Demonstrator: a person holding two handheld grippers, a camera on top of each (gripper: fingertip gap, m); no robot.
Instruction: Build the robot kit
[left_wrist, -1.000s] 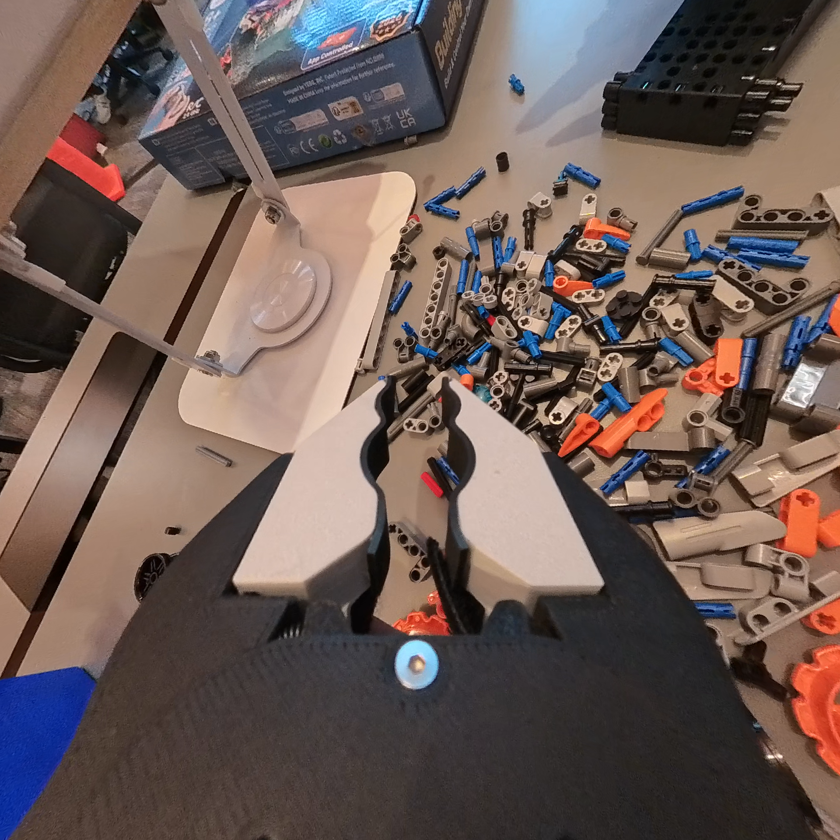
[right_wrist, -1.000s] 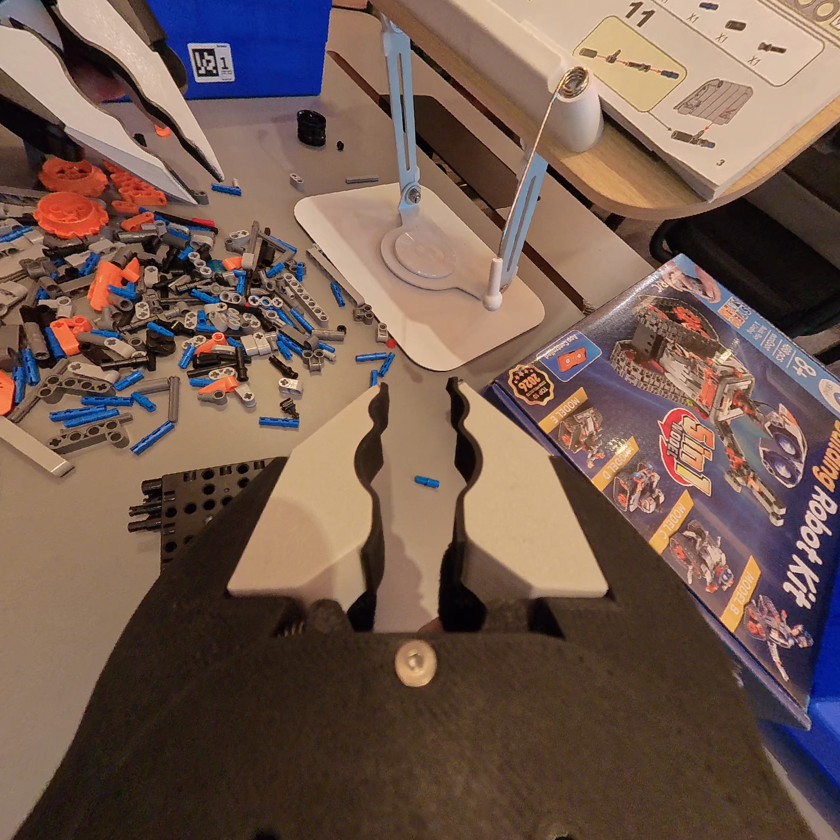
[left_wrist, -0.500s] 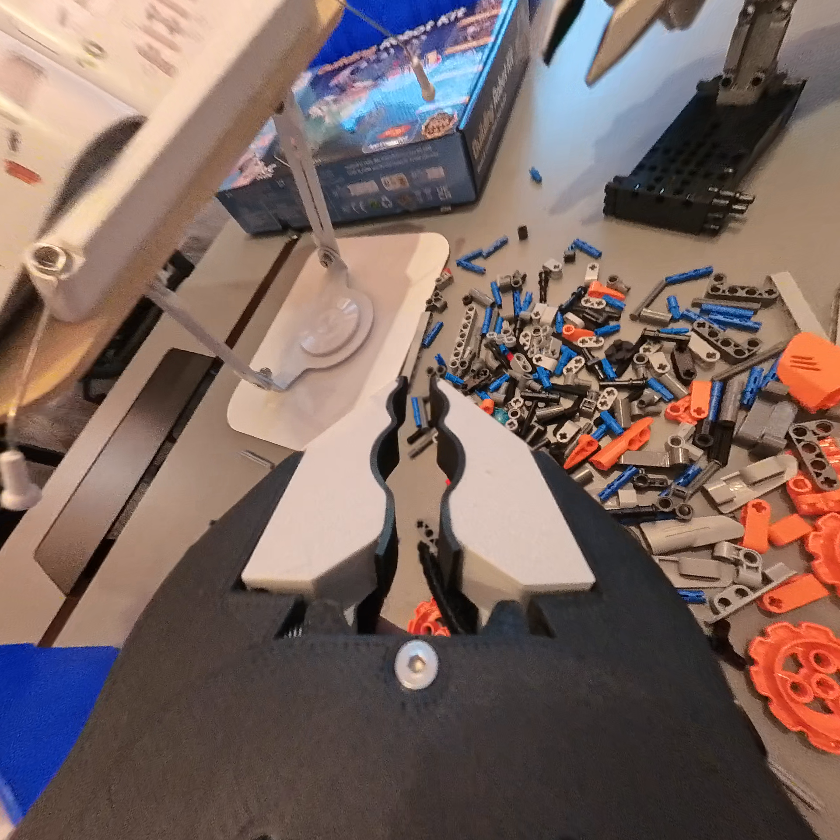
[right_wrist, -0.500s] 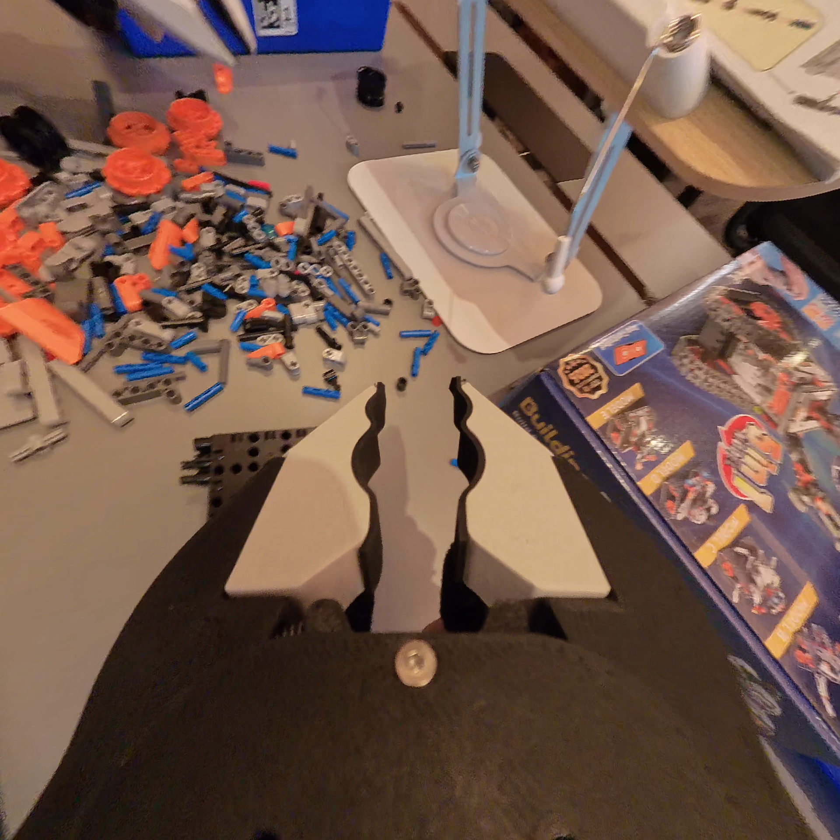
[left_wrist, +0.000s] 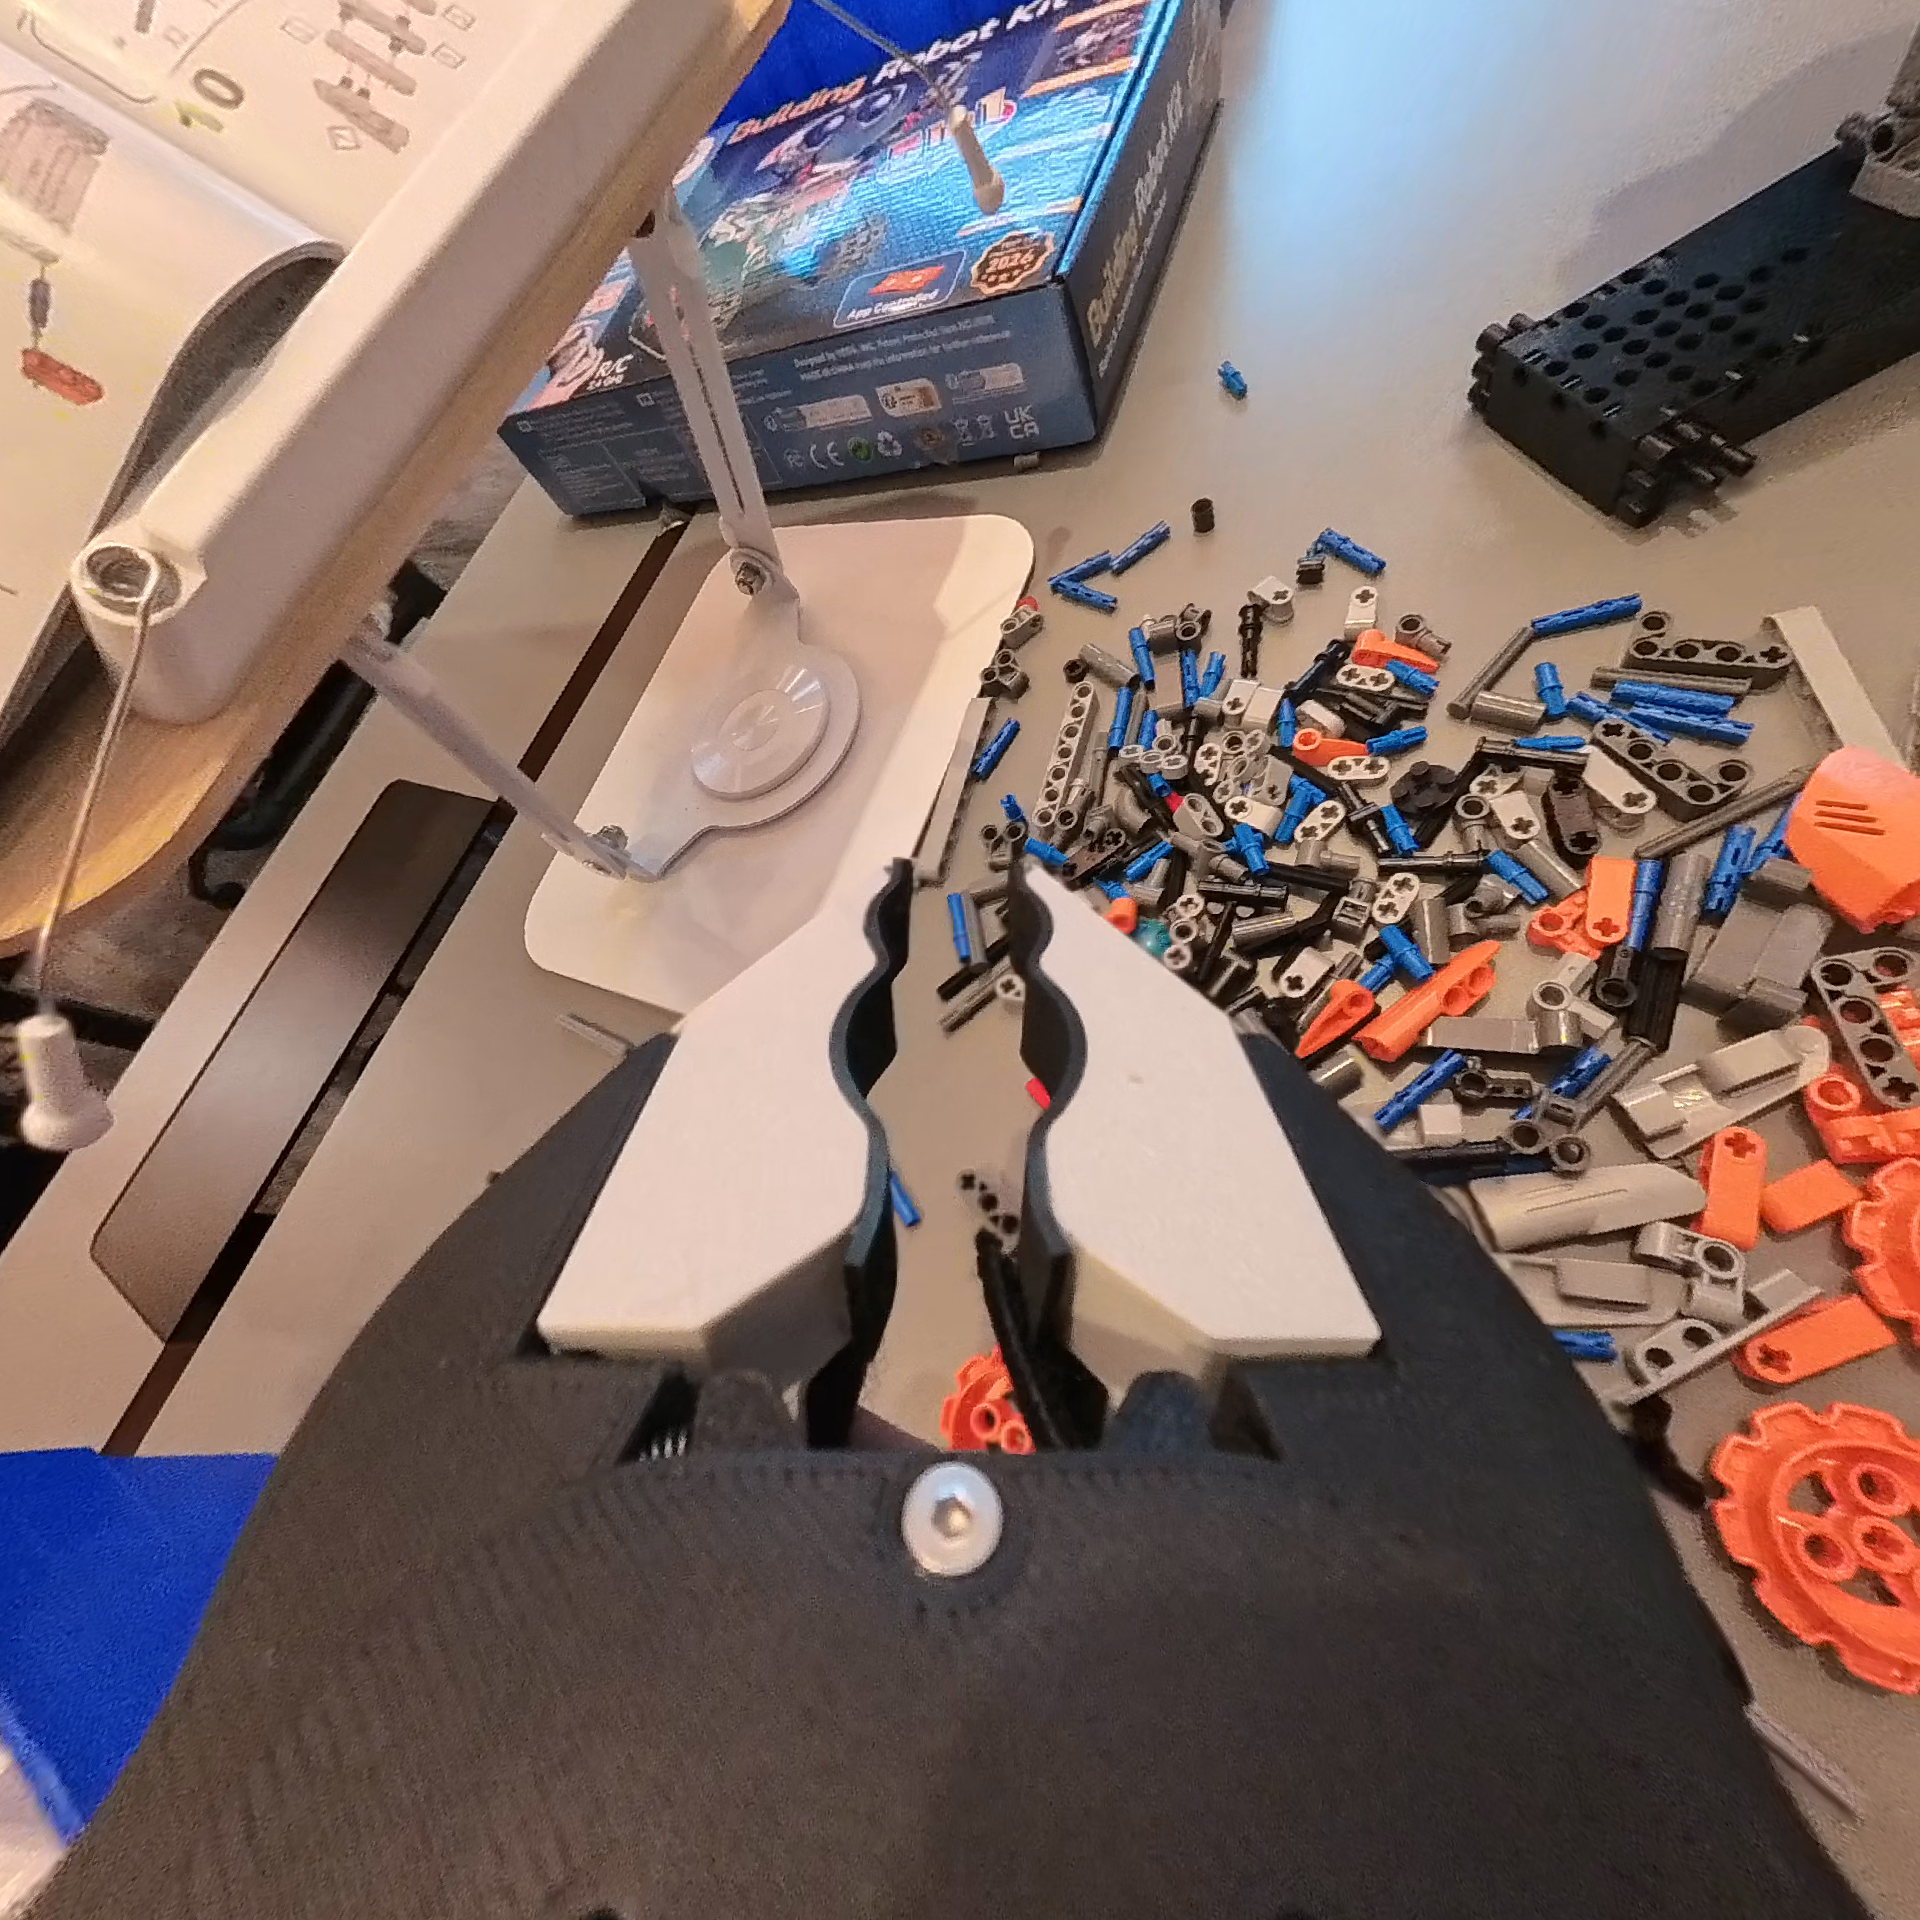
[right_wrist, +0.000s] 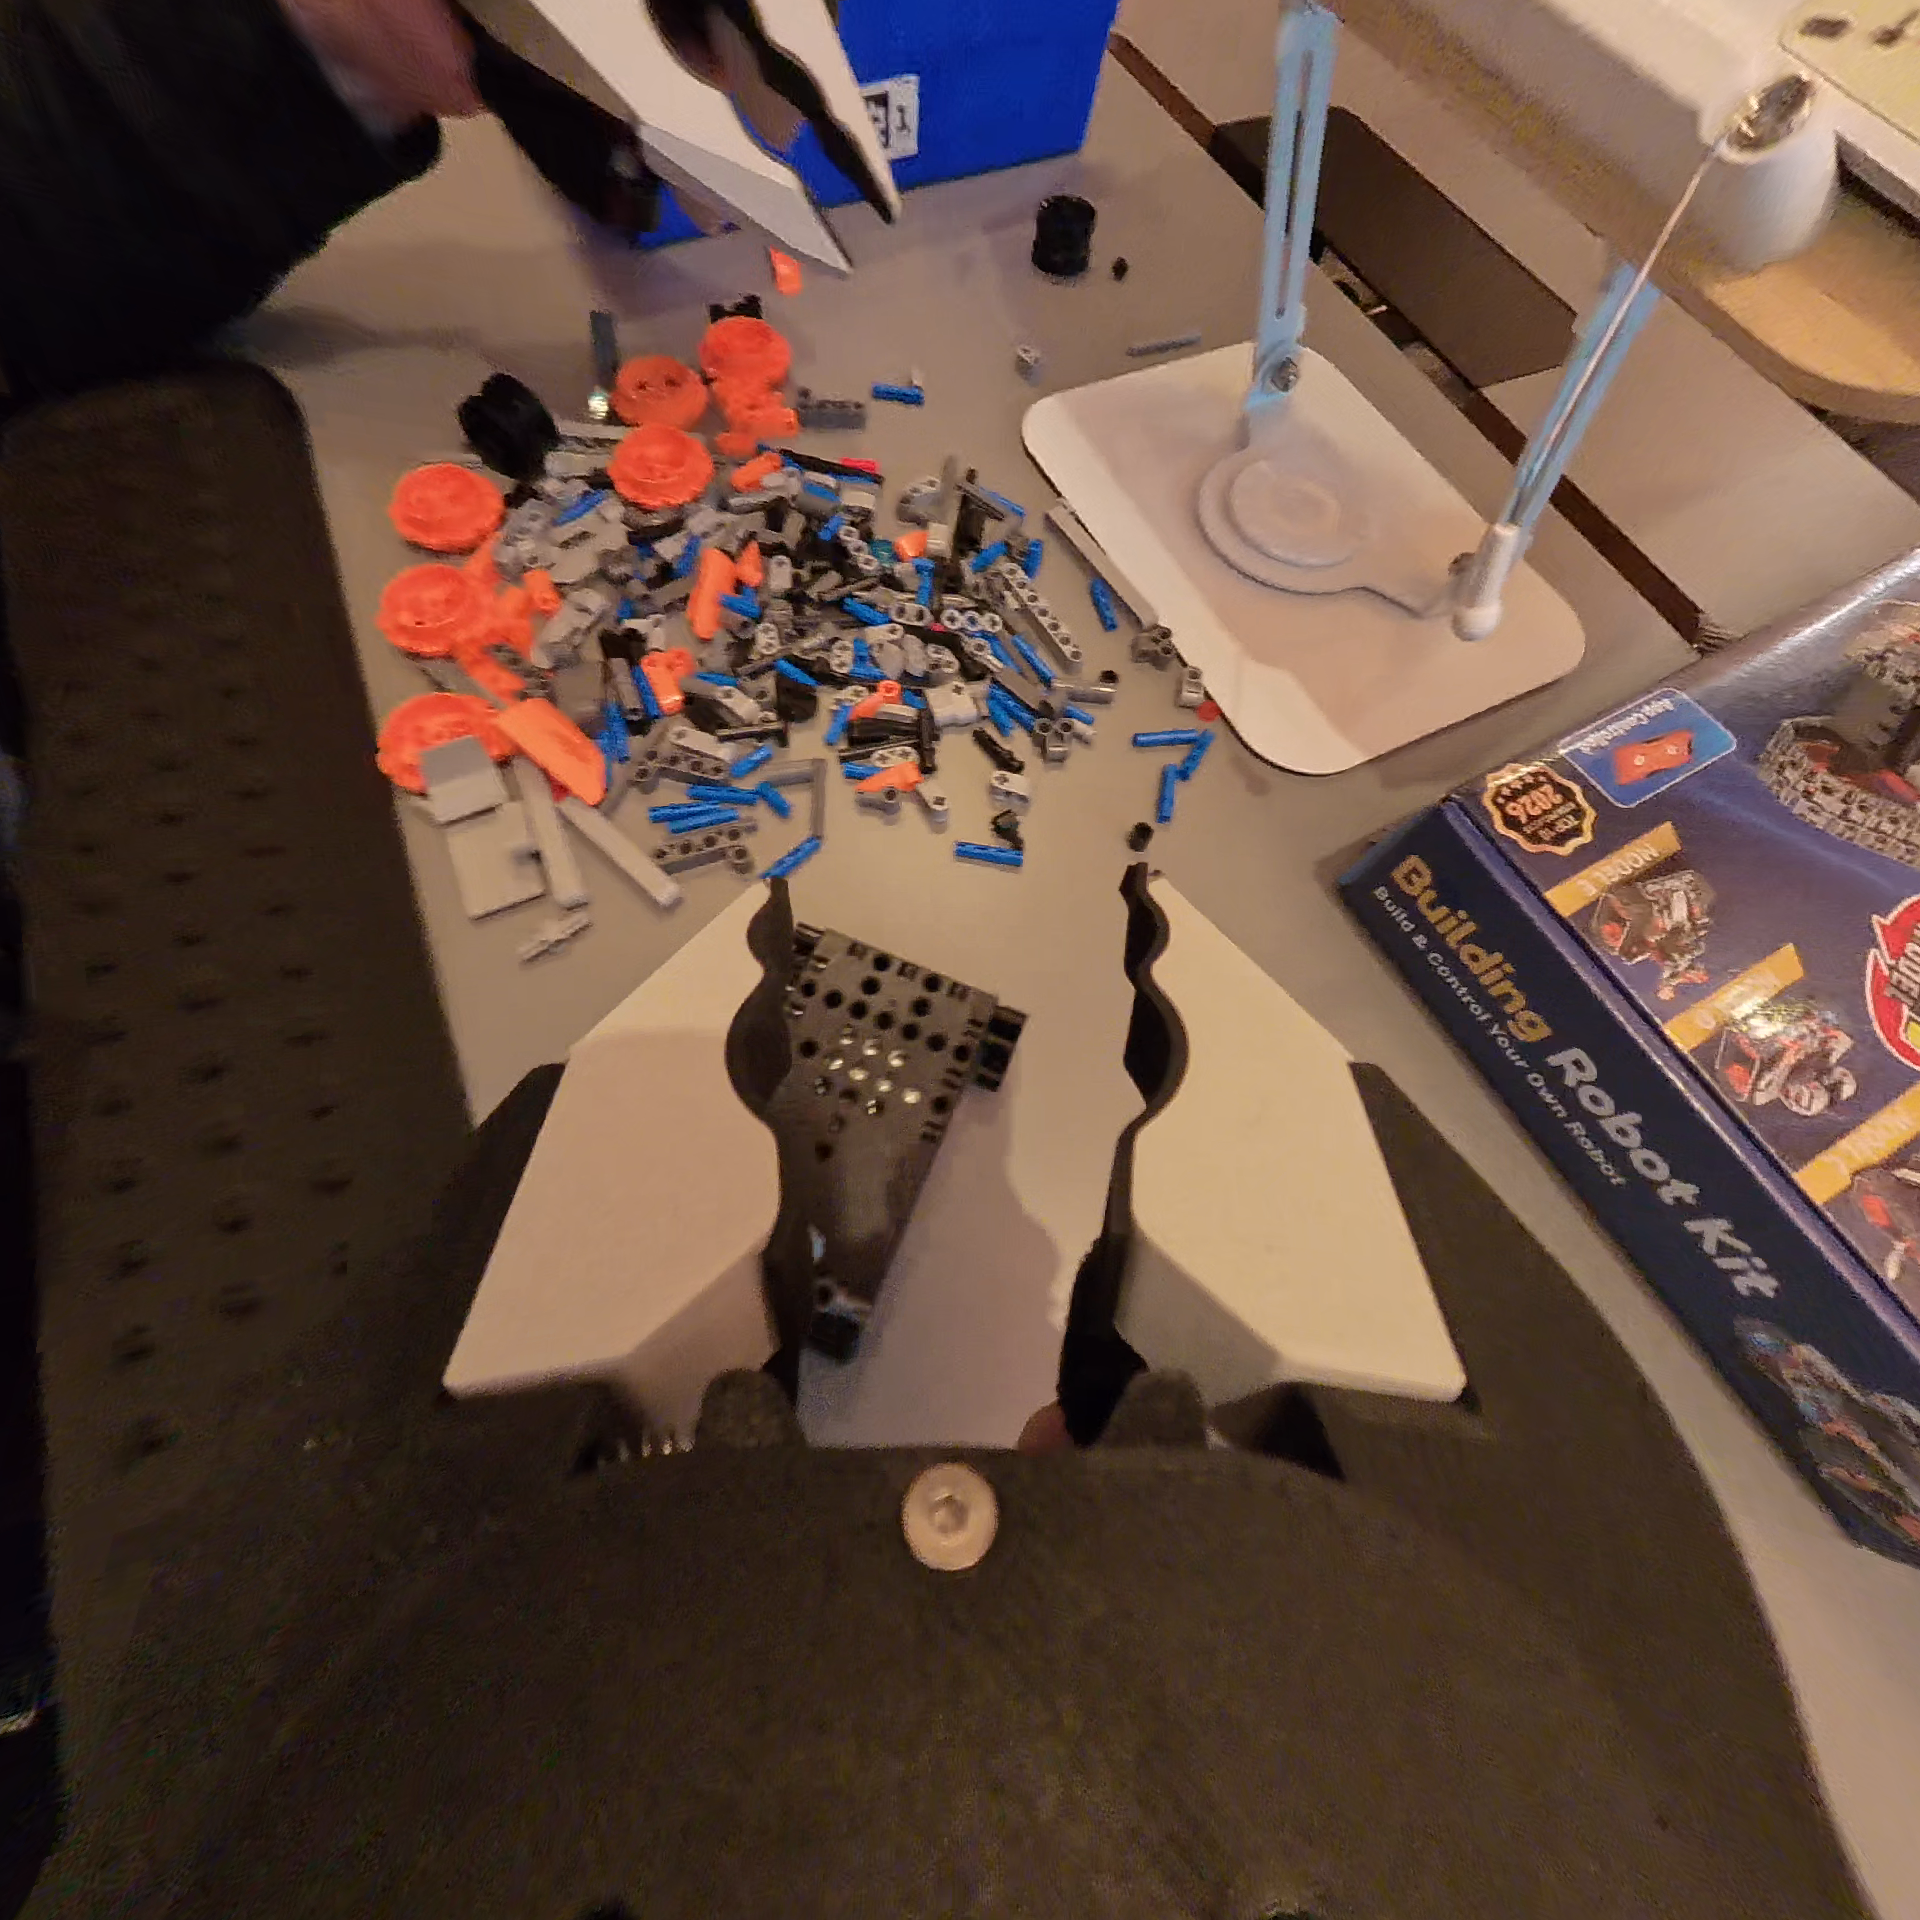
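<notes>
Grey tabletop (left_wrist: 1371, 208) lies under both tools. Hanging above it, the left gripper (left_wrist: 961, 878) has its jaws a narrow gap apart and nothing between them. Just ahead of its tips and off to the right spreads a heap of small building pieces (left_wrist: 1403, 831) in blue, black, grey and orange, with orange gear wheels (left_wrist: 1839, 1538) close on its right. Ahead to the left stands the white base of a book stand (left_wrist: 831, 665), and beyond that a blue kit box (left_wrist: 935, 312).

Spread wide and empty, the right gripper (right_wrist: 951, 883) hovers over a black perforated block (right_wrist: 883, 1081), which shows between its fingers on the table below. The same heap (right_wrist: 748, 623) lies ahead to its left, the box (right_wrist: 1662, 1039) on its right.
</notes>
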